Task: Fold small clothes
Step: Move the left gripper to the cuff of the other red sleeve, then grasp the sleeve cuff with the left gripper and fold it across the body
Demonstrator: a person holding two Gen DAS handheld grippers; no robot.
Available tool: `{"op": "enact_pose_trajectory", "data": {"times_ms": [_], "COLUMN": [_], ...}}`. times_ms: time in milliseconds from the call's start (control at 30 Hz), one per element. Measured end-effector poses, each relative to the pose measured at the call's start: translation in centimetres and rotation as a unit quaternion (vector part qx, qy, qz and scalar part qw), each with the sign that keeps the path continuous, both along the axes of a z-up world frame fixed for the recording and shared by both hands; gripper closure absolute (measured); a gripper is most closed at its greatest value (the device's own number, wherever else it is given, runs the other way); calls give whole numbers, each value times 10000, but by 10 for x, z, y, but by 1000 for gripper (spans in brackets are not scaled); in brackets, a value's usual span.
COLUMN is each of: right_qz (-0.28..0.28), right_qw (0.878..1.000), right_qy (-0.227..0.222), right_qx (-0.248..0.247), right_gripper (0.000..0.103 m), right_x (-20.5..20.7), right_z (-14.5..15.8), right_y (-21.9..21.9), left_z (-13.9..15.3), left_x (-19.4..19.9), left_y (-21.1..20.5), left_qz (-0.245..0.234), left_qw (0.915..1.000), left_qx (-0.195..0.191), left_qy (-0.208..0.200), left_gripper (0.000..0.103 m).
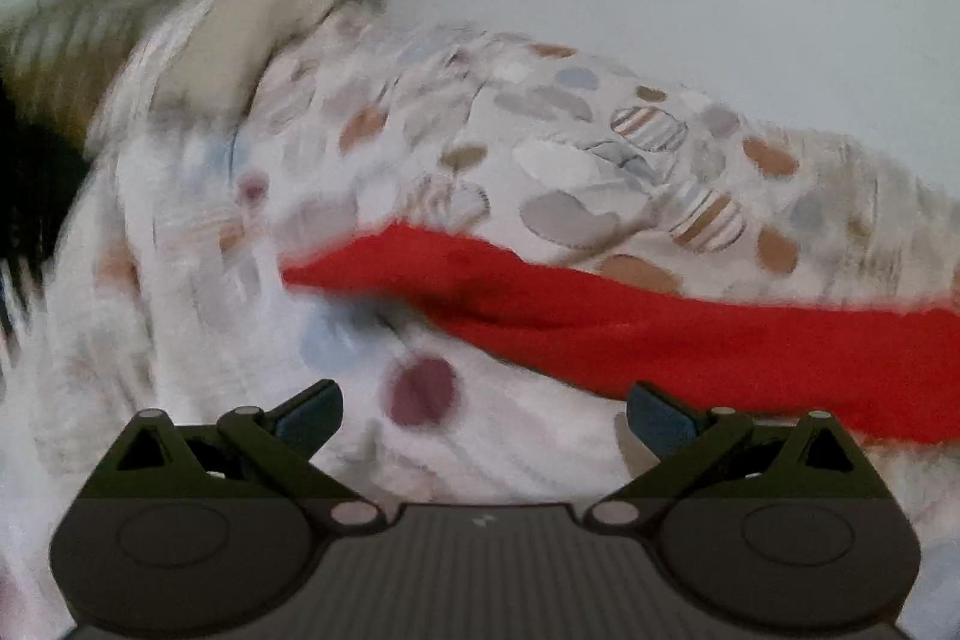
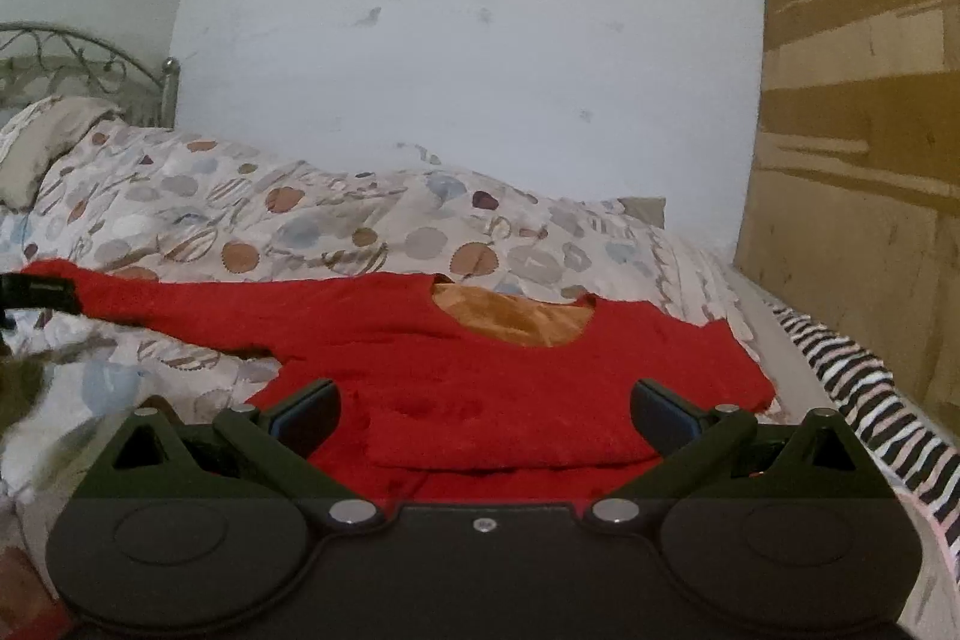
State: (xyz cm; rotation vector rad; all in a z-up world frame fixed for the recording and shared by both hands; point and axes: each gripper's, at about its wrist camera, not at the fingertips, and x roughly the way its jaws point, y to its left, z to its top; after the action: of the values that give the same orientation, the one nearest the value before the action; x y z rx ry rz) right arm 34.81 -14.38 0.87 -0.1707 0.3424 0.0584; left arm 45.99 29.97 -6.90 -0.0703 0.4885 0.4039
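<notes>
A red long-sleeved top (image 2: pixel 480 376) lies flat on the bed, its neck opening showing orange lining (image 2: pixel 510 319). One sleeve (image 2: pixel 198 304) stretches out to the left, and a folded layer lies across the body near me. My right gripper (image 2: pixel 486 415) hovers open just above that folded part, with nothing between its fingers. In the blurred left wrist view, the red sleeve (image 1: pixel 600 322) runs from the centre to the right edge. My left gripper (image 1: pixel 486 415) is open over the duvet just short of the sleeve, which passes behind its right finger (image 1: pixel 660 415).
A spotted duvet (image 2: pixel 300 220) covers the bed, with a pillow (image 2: pixel 42 142) and a metal headboard (image 2: pixel 90 64) at far left. A pale wall (image 2: pixel 480 40) rises behind, with a brown panel (image 2: pixel 858 160) at right. Striped cloth (image 2: pixel 870 400) lines the bed's right edge. A black object (image 2: pixel 42 293) sits at the sleeve's end.
</notes>
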Motion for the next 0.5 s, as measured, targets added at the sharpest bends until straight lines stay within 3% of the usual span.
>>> {"op": "enact_pose_trajectory", "data": {"times_ms": [100,267,400,500], "right_qz": [76,12,-62,-88], "right_qw": [10000,9998,9997,9995], "right_qy": [21,185,230,303], "right_qx": [-6,61,66,42], "right_gripper": [0,0,0,0], "right_x": [1,7,9,11], "right_z": [-4,-13,-17,-18], "right_y": [0,2,4,6], "left_z": [-11,-20,-18,-18], "left_x": [6,16,30,40], "left_y": [16,44,42,36], "left_qz": [-124,68,-342,-845], "left_qw": [9940,9783,9527,9320], "left_qx": [1024,2012,2991,3489], "left_qy": [376,483,409,506], "left_gripper": [0,0,0,5]}}
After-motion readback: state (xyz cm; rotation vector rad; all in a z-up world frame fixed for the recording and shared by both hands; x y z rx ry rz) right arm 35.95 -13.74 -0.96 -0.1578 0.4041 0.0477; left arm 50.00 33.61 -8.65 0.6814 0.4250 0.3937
